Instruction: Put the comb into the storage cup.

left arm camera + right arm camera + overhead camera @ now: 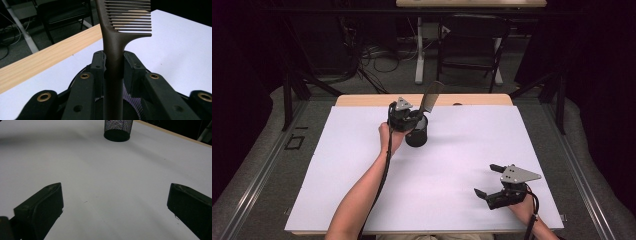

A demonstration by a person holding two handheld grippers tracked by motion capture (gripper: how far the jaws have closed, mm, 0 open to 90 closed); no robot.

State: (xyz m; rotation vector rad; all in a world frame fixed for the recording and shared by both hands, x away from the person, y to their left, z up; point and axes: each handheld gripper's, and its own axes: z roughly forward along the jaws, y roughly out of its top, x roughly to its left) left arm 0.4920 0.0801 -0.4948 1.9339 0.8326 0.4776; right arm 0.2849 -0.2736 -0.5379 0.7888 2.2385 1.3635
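A dark comb (113, 45) stands upright, its handle pinched between the jaws of my left gripper (113, 66) and its teeth up and to the right. Below the jaws lies the black mesh cup (130, 100), with the handle's lower end reaching down into it. From above, the comb (431, 97) leans up and right out of the mesh cup (417, 135) at the far middle of the table, where my left gripper (412, 119) sits. My right gripper (487, 180) rests low at the near right, jaws wide apart over bare sheet. Its own view has the mesh cup (118, 130) far ahead.
A white sheet (427, 165) covers the table, with a wooden edge (362, 100) showing along the far side. Beyond the table stand a black chair (472, 45), desk legs and loose cables on the floor. Dark metal frame rails run down both sides.
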